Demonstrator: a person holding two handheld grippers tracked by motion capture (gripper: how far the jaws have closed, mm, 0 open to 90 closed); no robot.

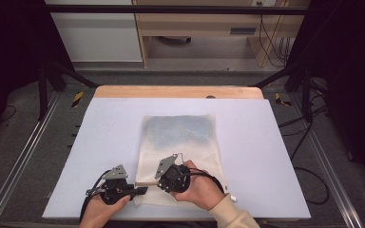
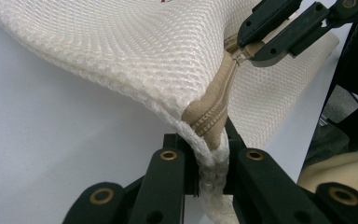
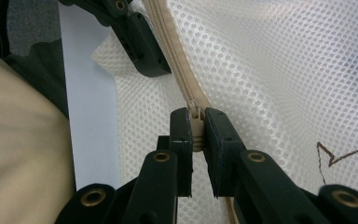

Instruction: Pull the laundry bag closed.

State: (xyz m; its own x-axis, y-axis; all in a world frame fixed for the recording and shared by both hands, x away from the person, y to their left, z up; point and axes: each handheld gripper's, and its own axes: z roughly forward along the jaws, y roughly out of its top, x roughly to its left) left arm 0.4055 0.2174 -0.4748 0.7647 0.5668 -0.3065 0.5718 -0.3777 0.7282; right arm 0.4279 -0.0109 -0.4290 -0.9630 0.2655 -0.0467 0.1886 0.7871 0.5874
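A white mesh laundry bag lies flat on the pale table, with something blue-grey showing through its far half. A tan zipper runs along its near edge. My left gripper is shut on the bag's near left corner, where the zipper ends. My right gripper sits just to its right, shut on the zipper pull. In the left gripper view the right gripper pinches the pull a short way up the zipper. In the right gripper view the left gripper holds the bag beyond.
A wooden strip borders the table's far edge. Black frame legs and cables stand on the floor at both sides. A cabinet and a wooden shelf are beyond. A brown star outline marks the mesh.
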